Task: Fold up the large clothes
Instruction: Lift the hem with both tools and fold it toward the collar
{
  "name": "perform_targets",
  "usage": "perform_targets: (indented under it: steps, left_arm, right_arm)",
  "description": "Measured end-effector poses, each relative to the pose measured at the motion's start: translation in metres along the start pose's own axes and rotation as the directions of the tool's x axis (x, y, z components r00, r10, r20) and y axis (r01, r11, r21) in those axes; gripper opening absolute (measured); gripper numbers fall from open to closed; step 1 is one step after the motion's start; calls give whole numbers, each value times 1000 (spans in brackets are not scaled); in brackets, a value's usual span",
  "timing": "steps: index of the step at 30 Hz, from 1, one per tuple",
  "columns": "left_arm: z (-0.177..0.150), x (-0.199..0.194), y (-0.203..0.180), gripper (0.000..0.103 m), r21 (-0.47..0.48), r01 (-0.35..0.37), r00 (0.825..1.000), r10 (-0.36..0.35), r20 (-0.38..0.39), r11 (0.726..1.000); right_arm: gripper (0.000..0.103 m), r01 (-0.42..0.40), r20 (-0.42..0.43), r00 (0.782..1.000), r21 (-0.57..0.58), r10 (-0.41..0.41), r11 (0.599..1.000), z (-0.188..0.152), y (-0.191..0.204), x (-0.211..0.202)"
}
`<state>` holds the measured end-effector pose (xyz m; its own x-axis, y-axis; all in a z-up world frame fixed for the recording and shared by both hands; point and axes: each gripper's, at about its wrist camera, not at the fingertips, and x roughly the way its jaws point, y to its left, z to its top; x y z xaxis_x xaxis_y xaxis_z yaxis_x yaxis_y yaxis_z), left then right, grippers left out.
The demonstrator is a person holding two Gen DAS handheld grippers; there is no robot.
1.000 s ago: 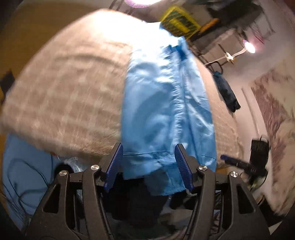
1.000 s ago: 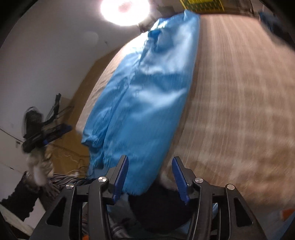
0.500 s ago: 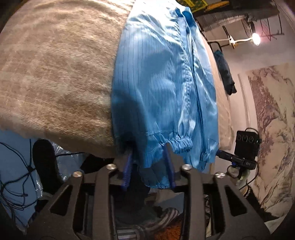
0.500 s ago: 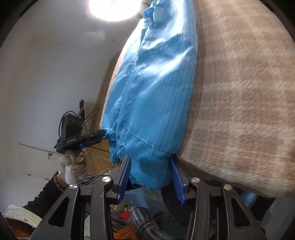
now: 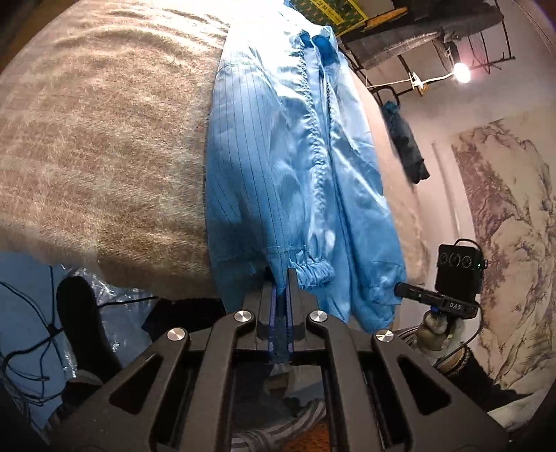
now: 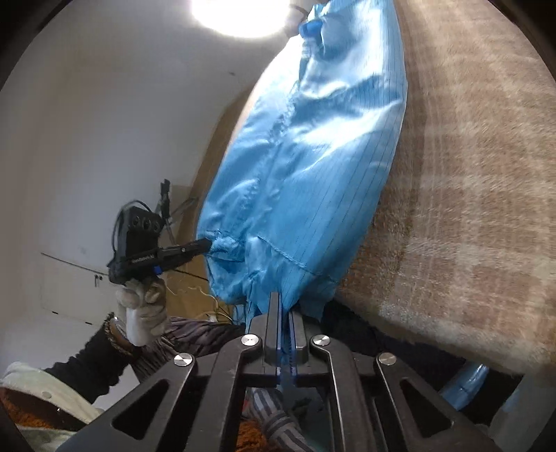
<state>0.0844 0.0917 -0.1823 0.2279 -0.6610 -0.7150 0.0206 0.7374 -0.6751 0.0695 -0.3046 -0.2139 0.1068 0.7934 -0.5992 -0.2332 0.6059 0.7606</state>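
A shiny light-blue zip-up garment [image 5: 278,163] with thin dark pinstripes lies lengthwise on a beige plaid blanket [image 5: 104,139], its lower hem hanging over the near edge. My left gripper [image 5: 280,278] is shut on the hem next to an elastic cuff [image 5: 314,274]. My right gripper [image 6: 282,306] is shut on the hem at the garment's [image 6: 305,167] other corner. Each gripper shows in the other's view: the right one [image 5: 405,289] and the left one [image 6: 203,245], both pinching hem corners.
The blanket [image 6: 469,174] covers a bed-like surface. A dark blue cloth [image 5: 405,146] hangs at the far right side. A yellow crate [image 5: 333,10] stands beyond the bed. Cables and plastic [image 5: 41,330] lie on the floor at left. A gloved hand [image 6: 142,309] holds the left gripper.
Both grippers moved in to the garment's near hem and closed on it; one second ago both were open with the hem between the fingers.
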Motion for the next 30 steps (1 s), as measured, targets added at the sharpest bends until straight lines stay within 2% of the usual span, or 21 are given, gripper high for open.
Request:
perform_targets:
  steps: [2, 5, 10, 14, 19, 23, 30]
  left_arm:
    - [2, 5, 6, 1, -16, -18, 1000, 17, -22, 1000]
    - [6, 2, 6, 1, -57, 28, 1000, -28, -12, 998]
    - [22, -17, -10, 1, -73, 117, 992, -114, 52, 990]
    - [44, -29, -24, 1, -81, 176, 981, -168, 95, 981]
    - [86, -33, -40, 1, -68, 175, 976, -164, 147, 982]
    - [126, -19, -45, 1, -95, 138, 978, -120, 172, 986]
    - [187, 6, -38, 1, -126, 47, 978, -20, 207, 991]
  right_arm:
    - [0, 39, -17, 999, 14, -38, 999, 0, -9, 5]
    - [0, 48, -40, 998, 57, -46, 997, 1, -17, 14]
    - [0, -49, 24, 999, 76, 47, 996, 13, -8, -7]
    - [0, -117, 101, 989, 79, 109, 990, 32, 3, -28]
    - [0, -110, 180, 978, 29, 103, 994, 69, 14, -44]
    - [0, -94, 227, 970, 26, 86, 995, 106, 12, -43]
    - [0, 14, 271, 962, 66, -31, 998, 166, -8, -29]
